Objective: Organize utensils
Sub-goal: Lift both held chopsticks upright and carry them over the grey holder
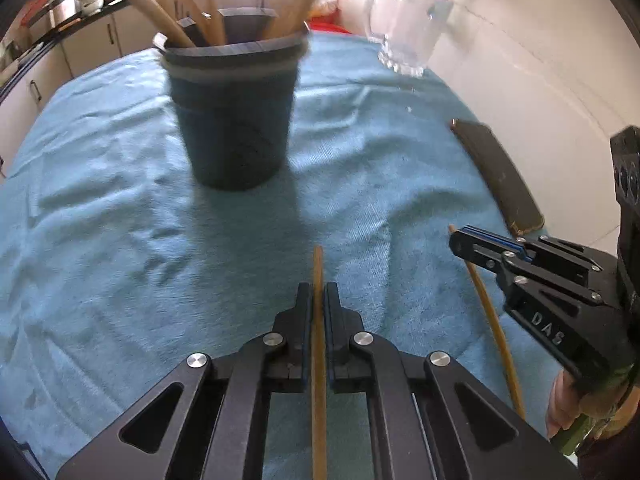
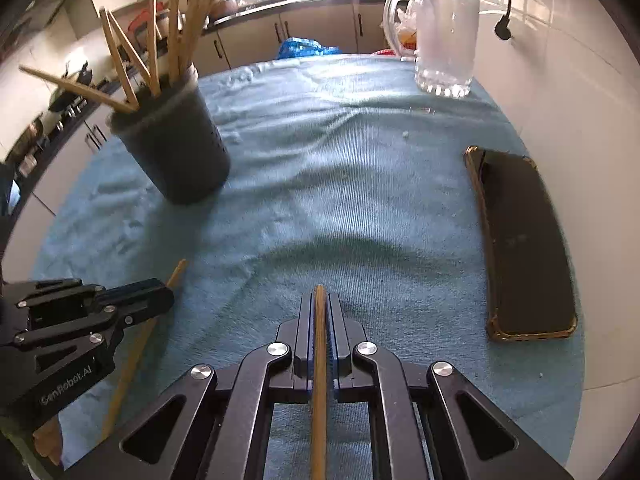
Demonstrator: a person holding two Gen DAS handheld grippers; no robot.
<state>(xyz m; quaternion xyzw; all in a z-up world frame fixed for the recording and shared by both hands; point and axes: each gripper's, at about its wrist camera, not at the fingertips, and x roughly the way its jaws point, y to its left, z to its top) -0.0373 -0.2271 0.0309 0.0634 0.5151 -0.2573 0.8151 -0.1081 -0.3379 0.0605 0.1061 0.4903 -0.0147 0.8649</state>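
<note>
At 11 o'clock stands the holder (image 1: 234, 116); your left gripper (image 1: 318, 296) and right gripper (image 2: 319, 306) each clamp one chopstick (image 1: 318, 320), which may snag on the leaning sticks (image 1: 208, 4) there.

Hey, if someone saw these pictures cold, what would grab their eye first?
Probably the two grippers side by side near the front of the blue towel: the left gripper and the right gripper each clamp a single wooden chopstick. Next, the dark holder bristling with wooden utensils at the towel's far left, with a black phone lying flat on the right.
</note>
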